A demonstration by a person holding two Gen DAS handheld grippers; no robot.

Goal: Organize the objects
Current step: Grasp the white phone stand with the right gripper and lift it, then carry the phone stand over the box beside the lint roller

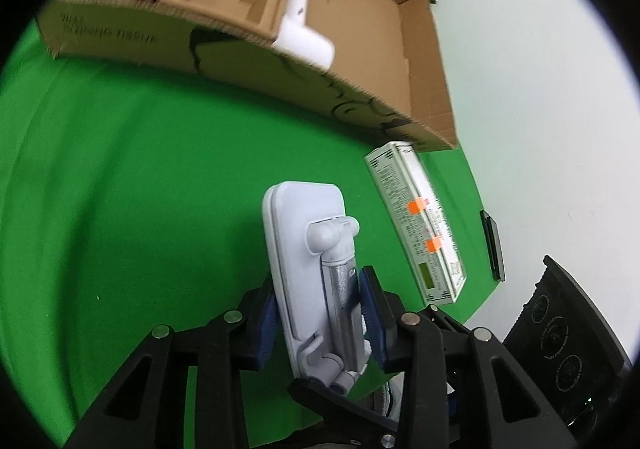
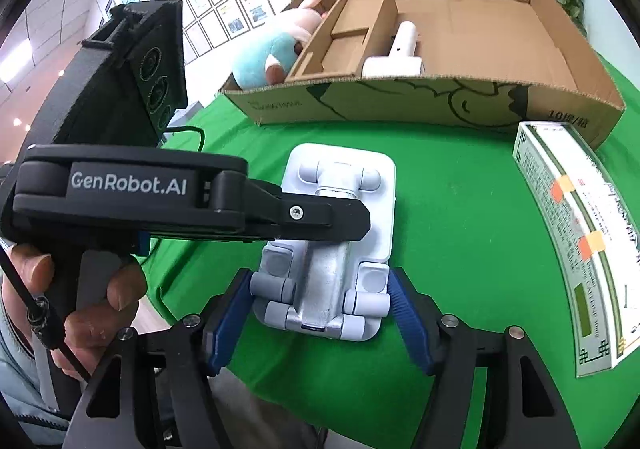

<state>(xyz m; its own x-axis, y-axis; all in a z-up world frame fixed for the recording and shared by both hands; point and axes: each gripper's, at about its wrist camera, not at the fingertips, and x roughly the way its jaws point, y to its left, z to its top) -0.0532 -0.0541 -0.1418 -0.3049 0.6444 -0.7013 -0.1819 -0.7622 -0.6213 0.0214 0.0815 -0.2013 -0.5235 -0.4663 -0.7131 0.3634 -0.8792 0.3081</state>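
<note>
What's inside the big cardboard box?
Inside the cardboard box you can see a blue and pink plush toy, a smaller open cardboard tray and a white T-shaped gadget. The box's front wall hides whatever lies low behind it.

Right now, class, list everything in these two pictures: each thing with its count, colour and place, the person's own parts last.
Phone stand: one, white and silver, on the cloth, gripped by the left gripper.
Cardboard box: one, brown, open, at the back of the cloth.
Plush toy: one, blue and pink, in the box's left end.
White tool: one, inside the box.
Printed carton: one, white and green, right of the stand.
Green cloth: one, covering the table.
Left gripper: black, blue pads, shut on the stand.
Right gripper: black, blue pads, open around the stand's near end.
</note>
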